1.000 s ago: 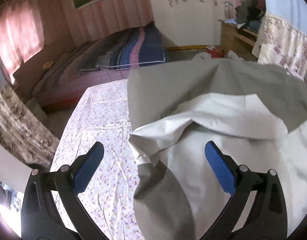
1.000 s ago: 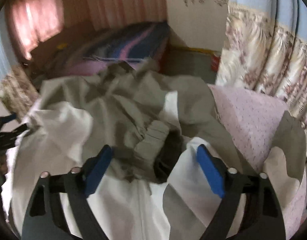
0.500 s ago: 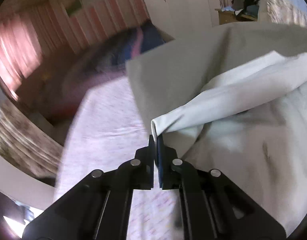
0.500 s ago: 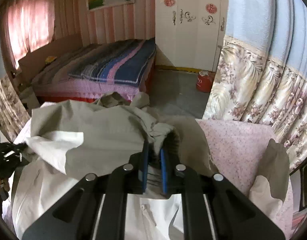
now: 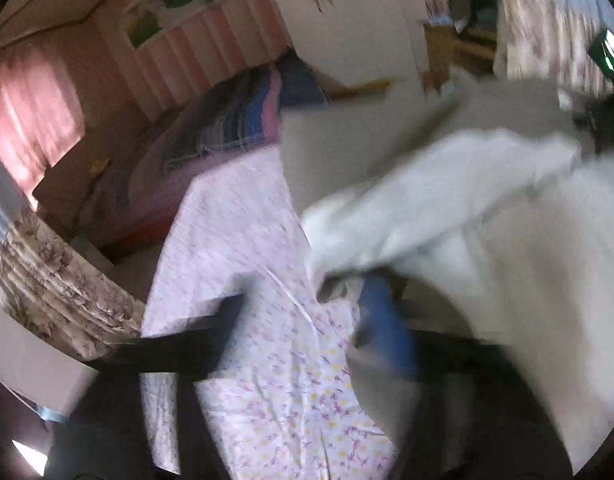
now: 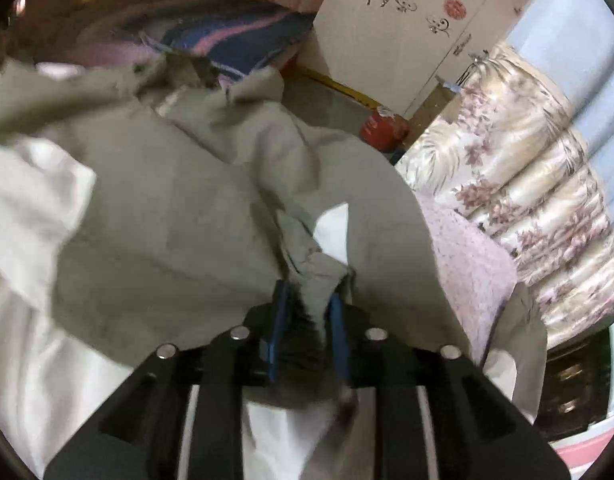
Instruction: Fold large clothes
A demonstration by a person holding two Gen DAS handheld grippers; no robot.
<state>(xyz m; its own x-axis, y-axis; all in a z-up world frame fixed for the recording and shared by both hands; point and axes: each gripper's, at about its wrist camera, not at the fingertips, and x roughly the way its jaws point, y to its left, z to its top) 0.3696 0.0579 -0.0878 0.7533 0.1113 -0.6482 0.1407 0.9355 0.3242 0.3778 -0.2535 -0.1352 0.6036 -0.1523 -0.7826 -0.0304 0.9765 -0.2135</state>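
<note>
The left gripper, which half a second ago was pinched shut on a pale fold of the garment, now has its jaws opening and spread wide over the floral sheet, the white fold lying loose just past its blue right pad; the view is blurred. The right gripper, clamped tight before, is also opening, yet a bunched grey cuff still sits between its blue pads, which seem to touch it on both sides. Both grippers tilt downward toward the bed. The grey-and-white garment lies crumpled across the sheet, its bulk stretching away from the right gripper toward the striped blanket; its long axis cannot be told.
</note>
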